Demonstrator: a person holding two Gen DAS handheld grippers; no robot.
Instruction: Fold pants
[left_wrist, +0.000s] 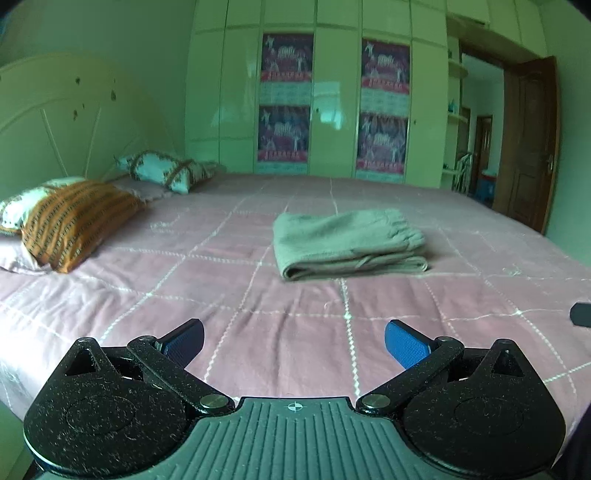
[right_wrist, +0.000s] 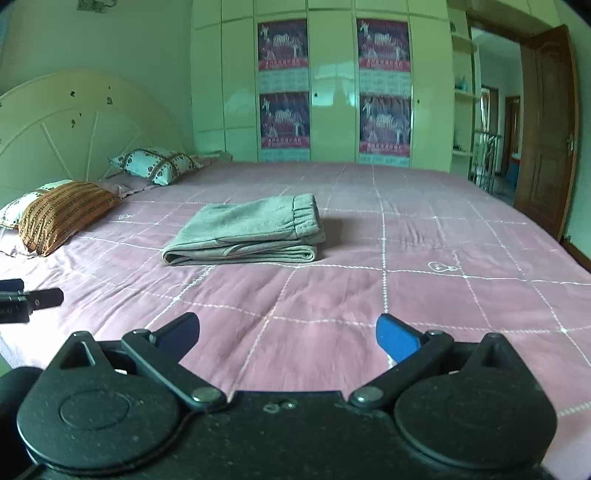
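Grey pants (left_wrist: 349, 243) lie folded into a neat stack near the middle of the bed (left_wrist: 258, 332), with the stretchy waistband on the right side of the stack and the fold edge facing the cameras. Nothing touches them — both grippers are well back from the stack, over the pink bedspread with its white stitched squares.

In the left wrist view, the left gripper (left_wrist: 294, 343) has its blue pads spread wide, and only bedspread shows between them. In the right wrist view, the right gripper (right_wrist: 288, 334) is just as wide, with nothing in it either. Each gripper's tip peeks into the other's view at the edge.

Two pillows sit at the left by the headboard (left_wrist: 55, 110) — an orange striped one (left_wrist: 77, 221) nearer, a pale patterned one (left_wrist: 166, 171) farther back. Behind the bed stands a tall wardrobe (left_wrist: 332, 103) with posters on its doors, and a brown door (left_wrist: 528, 140) stands open at the right.
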